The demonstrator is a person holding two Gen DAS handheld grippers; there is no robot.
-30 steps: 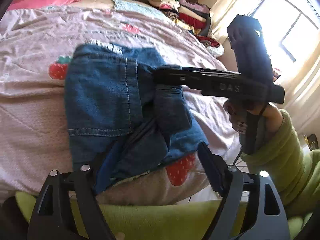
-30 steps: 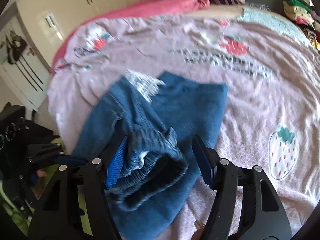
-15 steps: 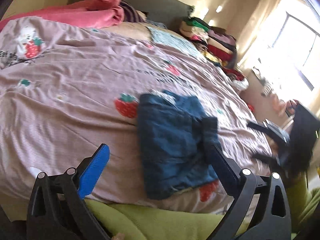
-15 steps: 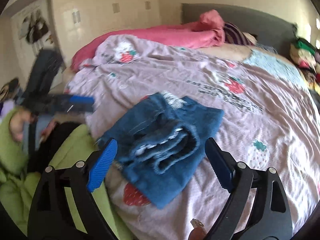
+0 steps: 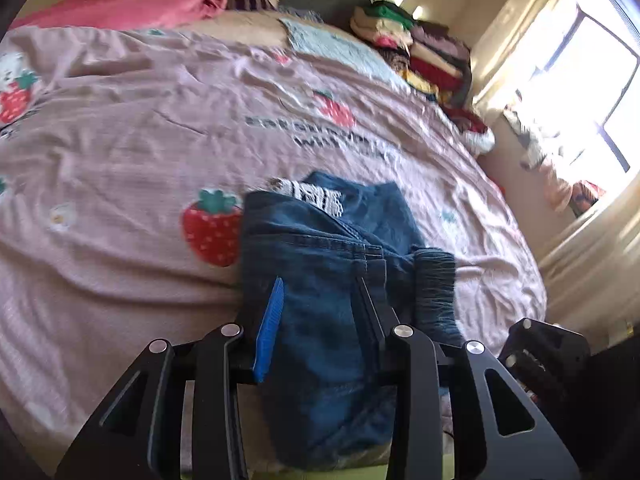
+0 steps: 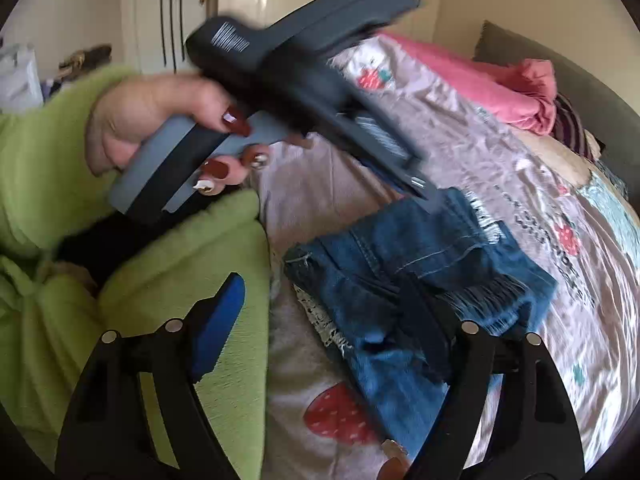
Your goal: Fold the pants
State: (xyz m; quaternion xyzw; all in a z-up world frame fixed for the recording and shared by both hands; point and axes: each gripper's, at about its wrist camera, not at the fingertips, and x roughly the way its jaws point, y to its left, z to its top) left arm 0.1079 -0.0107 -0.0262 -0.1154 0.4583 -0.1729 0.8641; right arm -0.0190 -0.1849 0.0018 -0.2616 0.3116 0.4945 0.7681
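Note:
The blue denim pants (image 5: 328, 280) lie folded in a small bundle near the bed's front edge, a frayed white hem showing at the far end; they also show in the right wrist view (image 6: 420, 272). My left gripper (image 5: 320, 304) hangs right over the bundle with its fingers half closed, a gap between them, holding nothing that I can see. From the right wrist view the left gripper (image 6: 416, 184) reaches down to the pants' far corner, blurred. My right gripper (image 6: 332, 312) is open and empty at the bundle's near side.
The pink strawberry bedsheet (image 5: 120, 140) covers the bed. A pink blanket (image 5: 140, 4) lies at the head. Stacked folded clothes (image 5: 420, 48) sit at the far right by a bright window. The person's green sleeve (image 6: 180, 280) is at the bed edge.
My left gripper came back down over the pants and its fingers narrowed. My right gripper swung left, toward the person and the bed edge, staying open. The pants stayed put.

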